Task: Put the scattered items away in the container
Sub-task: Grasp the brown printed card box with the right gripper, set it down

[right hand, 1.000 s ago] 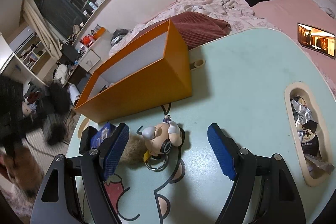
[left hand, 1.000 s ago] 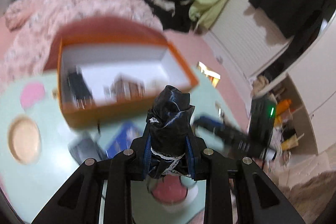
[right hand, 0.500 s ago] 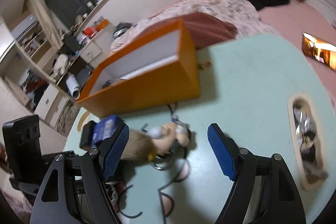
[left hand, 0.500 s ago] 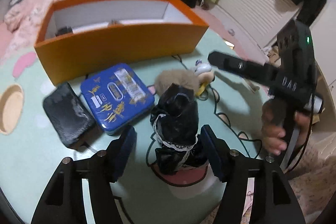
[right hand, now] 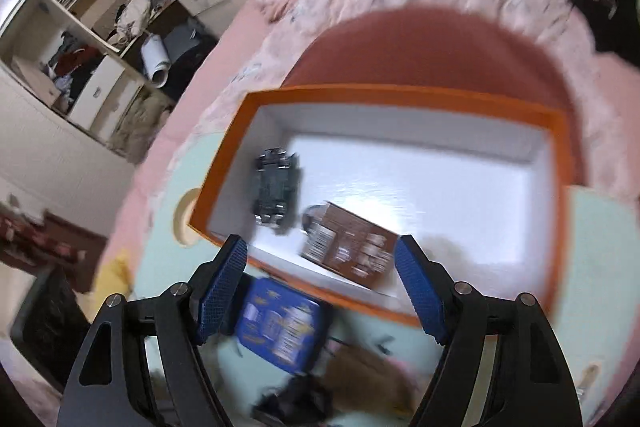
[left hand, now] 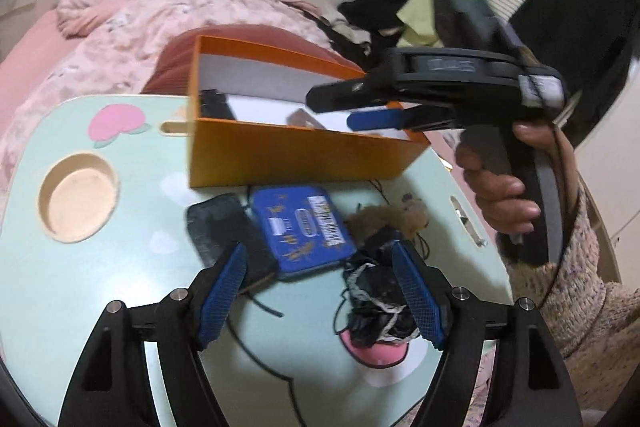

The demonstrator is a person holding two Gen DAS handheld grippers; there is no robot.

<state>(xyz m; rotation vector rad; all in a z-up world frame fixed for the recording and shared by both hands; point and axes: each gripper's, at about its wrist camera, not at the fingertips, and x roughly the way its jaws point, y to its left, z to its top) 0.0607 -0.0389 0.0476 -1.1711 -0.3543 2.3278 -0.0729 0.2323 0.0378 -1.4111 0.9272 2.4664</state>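
Partly blurred: brown packet (right hand: 348, 251) in orange box (right hand: 400, 95), label unreadable

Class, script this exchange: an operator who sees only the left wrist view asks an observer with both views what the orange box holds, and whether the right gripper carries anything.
Operator: What lies in the orange box?
Observer: A brown printed packet lies flat on its white floor by the near wall, with a dark car-like item beside it.
Operator: Is the right gripper carrying anything?
Observer: No. Its jaws are open above the box, with nothing between the pads.
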